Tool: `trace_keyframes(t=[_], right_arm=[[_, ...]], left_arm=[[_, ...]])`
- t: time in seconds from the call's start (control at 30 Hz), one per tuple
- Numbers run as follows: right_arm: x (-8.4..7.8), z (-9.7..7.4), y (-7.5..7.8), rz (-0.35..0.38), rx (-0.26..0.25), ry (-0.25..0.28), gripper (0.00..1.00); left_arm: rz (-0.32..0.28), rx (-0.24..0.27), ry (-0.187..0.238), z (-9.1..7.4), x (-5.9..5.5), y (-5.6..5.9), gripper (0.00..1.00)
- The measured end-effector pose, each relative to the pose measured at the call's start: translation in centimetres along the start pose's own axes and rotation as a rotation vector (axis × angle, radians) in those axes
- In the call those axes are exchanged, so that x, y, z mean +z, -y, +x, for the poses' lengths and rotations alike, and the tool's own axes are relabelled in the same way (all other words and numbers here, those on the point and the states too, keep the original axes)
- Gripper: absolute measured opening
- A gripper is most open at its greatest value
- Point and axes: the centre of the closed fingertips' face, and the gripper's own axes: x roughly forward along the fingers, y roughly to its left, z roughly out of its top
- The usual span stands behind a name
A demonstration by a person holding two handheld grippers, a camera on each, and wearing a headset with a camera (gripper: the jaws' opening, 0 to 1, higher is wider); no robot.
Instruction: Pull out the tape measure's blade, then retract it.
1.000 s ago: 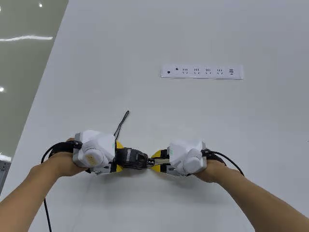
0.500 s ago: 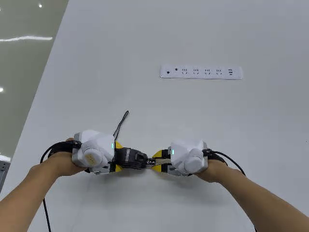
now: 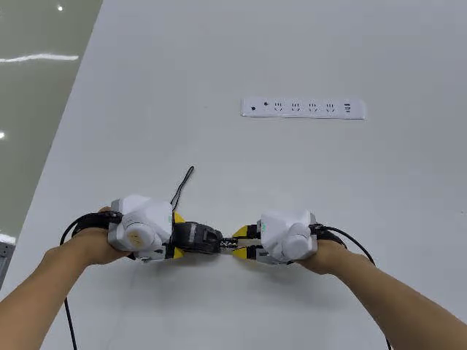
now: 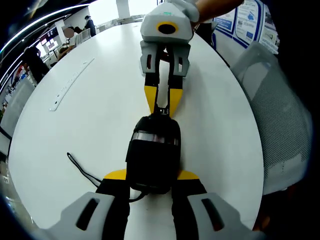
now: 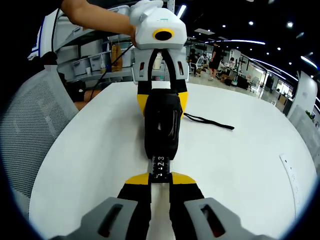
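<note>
Lying on wht table (image 3: 219, 58): pwr strip (image 3: 303, 109)

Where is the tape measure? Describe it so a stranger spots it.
On the white table, look near the front edge. The tape measure is the black case held in the left gripper, its blade pinched by the right gripper. Unlike the white power strip farther back, it trails a thin strap.

Smooth white bench (image 3: 219, 58), left edge slanting beside a glossy floor (image 3: 36, 109). Flat toward the far edge, right of middle: white power strip (image 3: 303, 108), lengthwise along that edge. Nearer, left of middle: black tape measure (image 3: 195, 238), short blade (image 5: 160, 165) drawn out, thin black strap (image 3: 182, 187) lying loose toward the far edge.
</note>
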Motion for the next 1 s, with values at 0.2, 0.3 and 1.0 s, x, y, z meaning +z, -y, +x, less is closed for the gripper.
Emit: trace_keyframes(t=[0.2, 0.3, 1.0], right_arm=[[-0.11, -0.18, 0.03, 0.000, -0.001, -0.002, 0.12], [-0.14, -0.26, 0.01, 0.001, 0.000, -0.003, 0.12], [-0.60, -0.78, -0.07, -0.003, 0.001, -0.009, 0.12]], left_arm=[[0.000, 0.004, -0.002, -0.19, 0.16, 0.05, 0.27], [0.001, 0.005, -0.001, -0.11, 0.07, 0.00, 0.27], [0.000, 0.005, 0.001, -0.22, 0.22, 0.05, 0.27]])
